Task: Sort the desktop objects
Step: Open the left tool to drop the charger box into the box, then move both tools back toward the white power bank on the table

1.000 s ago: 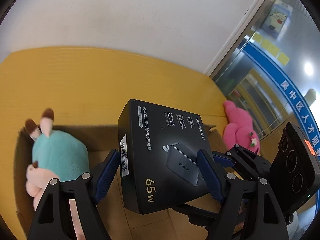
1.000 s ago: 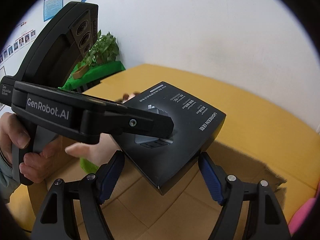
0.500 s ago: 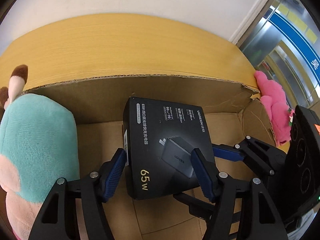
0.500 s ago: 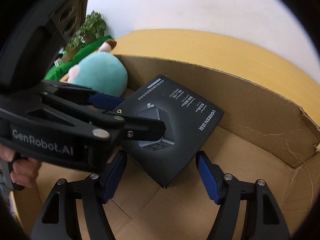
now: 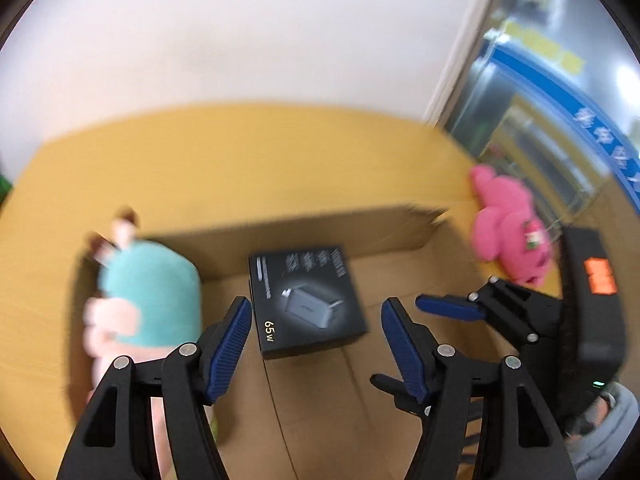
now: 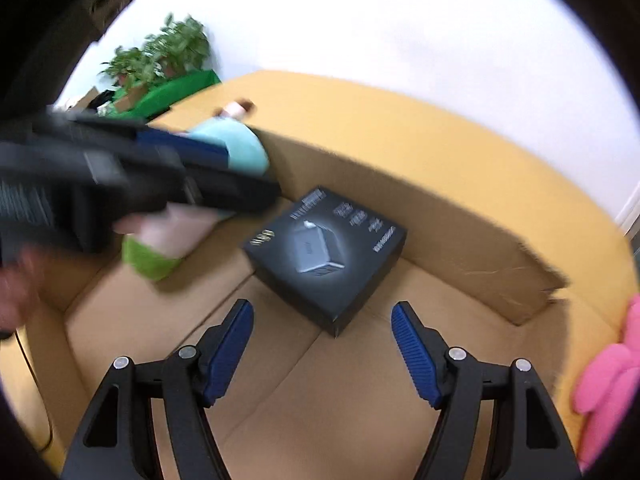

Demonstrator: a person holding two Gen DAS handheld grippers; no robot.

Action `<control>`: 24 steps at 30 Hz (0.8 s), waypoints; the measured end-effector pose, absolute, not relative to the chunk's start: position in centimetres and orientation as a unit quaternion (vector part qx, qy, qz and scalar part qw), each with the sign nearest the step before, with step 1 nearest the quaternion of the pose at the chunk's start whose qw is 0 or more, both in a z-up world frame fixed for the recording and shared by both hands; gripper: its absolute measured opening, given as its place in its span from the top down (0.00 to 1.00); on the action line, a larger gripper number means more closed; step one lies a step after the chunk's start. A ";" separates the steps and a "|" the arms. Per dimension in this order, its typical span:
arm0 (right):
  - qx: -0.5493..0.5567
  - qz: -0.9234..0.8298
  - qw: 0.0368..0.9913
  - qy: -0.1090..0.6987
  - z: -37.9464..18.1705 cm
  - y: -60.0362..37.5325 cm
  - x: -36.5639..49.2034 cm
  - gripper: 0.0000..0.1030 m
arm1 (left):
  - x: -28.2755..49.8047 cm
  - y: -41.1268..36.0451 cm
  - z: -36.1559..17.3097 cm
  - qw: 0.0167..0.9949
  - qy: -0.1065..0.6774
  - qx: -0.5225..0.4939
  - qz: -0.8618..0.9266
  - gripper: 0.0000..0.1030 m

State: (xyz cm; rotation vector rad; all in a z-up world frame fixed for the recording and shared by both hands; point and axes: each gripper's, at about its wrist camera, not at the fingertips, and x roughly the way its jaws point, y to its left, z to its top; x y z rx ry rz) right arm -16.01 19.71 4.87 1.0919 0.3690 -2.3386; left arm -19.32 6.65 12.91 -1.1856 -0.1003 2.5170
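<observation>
A black charger box (image 5: 304, 300) (image 6: 326, 256) marked "65w" lies flat on the floor of an open cardboard box (image 5: 320, 228) (image 6: 440, 232). My left gripper (image 5: 317, 304) hangs above and just short of it, its jaws opening, blue pads clear of the box and nothing gripped. My right gripper (image 6: 322, 307) is also open and empty, pulled back over the carton floor. A teal and pink plush (image 5: 152, 292) (image 6: 240, 144) lies in the carton's left end. The pictures are motion-blurred.
A pink plush toy (image 5: 508, 224) (image 6: 608, 372) lies on the yellow table (image 5: 240, 152) outside the carton's torn right corner. A hand holds the left gripper's handle (image 6: 12, 280). Potted plants (image 6: 168, 56) stand beyond the table's far left.
Both grippers held the charger box above the carton, lowered it onto the carton floor, then let go and drew back and up. The box now rests free.
</observation>
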 end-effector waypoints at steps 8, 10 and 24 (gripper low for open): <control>0.334 -0.915 0.223 0.029 11.0 21.6 -5.4 0.28 | -4.8 3.0 20.1 0.167 -0.022 -0.287 0.943 0.08; 0.323 -0.925 0.201 -0.001 11.6 22.0 -3.4 0.28 | -2.2 2.2 19.9 0.159 -0.021 -0.278 0.947 0.08; 0.320 -0.934 0.152 -0.040 8.7 20.5 4.1 0.45 | 7.4 0.7 14.9 0.122 -0.032 -0.249 0.960 0.25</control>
